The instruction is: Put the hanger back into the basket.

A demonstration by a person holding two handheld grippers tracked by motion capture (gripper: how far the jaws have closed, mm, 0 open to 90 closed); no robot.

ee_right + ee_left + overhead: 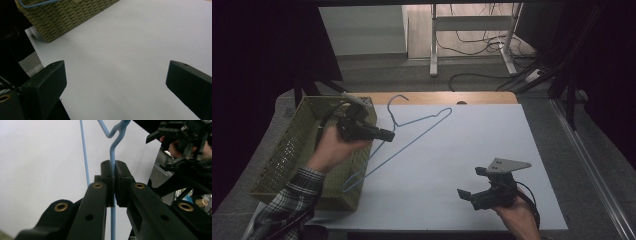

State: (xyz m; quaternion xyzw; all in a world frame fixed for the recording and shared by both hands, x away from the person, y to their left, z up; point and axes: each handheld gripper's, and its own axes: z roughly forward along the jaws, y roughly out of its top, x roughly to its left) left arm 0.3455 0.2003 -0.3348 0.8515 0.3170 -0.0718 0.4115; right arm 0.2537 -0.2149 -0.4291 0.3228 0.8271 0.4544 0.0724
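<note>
The left gripper had its jaws clamped on the blue wire hanger, held half over the wicker basket; keeping that pinch firm looked wise, while the right gripper waited, jaws apart, above the table

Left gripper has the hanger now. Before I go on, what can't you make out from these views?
- Inside of the basket, high view: the left forearm and the near wall hide part of it.
- Blue hanger, left gripper view: the top edge cuts off its hook and body.
- Hanger's lower corner, high view: it blurs into the basket rim.
</note>
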